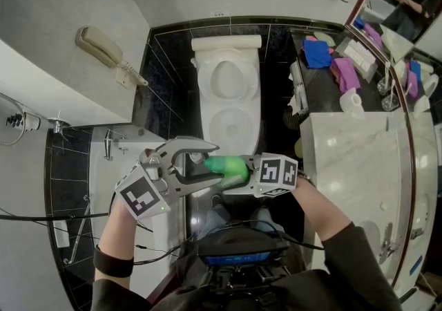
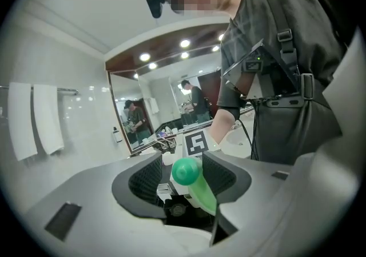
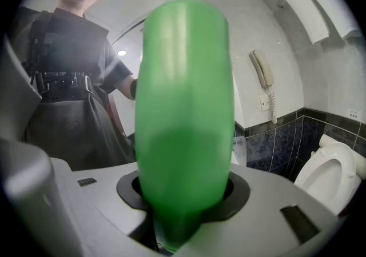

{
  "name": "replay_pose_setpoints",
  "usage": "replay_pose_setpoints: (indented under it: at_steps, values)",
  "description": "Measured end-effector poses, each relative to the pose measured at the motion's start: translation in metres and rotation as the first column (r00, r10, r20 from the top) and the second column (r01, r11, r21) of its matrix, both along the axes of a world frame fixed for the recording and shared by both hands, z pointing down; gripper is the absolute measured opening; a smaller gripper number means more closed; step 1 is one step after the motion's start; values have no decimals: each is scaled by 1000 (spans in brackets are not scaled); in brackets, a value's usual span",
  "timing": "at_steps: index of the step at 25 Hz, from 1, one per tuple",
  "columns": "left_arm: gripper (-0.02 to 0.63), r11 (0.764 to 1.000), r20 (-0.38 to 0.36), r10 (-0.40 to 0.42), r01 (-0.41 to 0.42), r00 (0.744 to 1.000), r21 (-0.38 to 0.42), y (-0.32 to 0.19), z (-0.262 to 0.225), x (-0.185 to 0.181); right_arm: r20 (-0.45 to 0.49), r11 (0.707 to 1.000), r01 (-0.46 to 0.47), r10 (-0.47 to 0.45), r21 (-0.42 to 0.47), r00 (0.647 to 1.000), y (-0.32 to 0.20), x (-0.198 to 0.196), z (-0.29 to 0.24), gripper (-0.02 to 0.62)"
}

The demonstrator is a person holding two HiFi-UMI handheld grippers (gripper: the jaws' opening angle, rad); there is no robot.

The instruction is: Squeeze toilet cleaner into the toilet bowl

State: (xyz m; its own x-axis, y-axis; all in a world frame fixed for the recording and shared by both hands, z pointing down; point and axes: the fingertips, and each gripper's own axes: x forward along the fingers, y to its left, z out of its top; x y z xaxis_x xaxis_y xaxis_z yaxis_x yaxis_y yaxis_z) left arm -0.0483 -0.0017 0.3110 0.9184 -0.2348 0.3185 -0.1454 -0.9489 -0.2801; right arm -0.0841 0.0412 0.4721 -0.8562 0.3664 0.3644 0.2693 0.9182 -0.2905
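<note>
The right gripper (image 1: 243, 177) clamps the green plastic cleaner bottle (image 1: 228, 168), held level with its nozzle leftward. Its round cap (image 2: 185, 171) sits ungripped between the left gripper's (image 1: 207, 164) parted jaws. The white toilet bowl (image 1: 208, 130) lies ahead.

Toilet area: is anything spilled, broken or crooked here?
Nothing stands out. The toilet has its lid up and the bowl looks clean, with no spill showing around it. The green bottle lies sideways, gripped in the right gripper.
</note>
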Motion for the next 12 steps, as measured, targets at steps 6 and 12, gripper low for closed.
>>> replay_pose_setpoints:
  at_steps: [6,12]
  values:
    - [161,999,-13,12,-12,1000,-34,2,3,5,-3,1000,-7,7,18,1000,-4,3,7,189]
    - [156,993,-56,-40,33,998,-116,-2,7,5,-34,986,-90,96,137,995,-21,5,13,189]
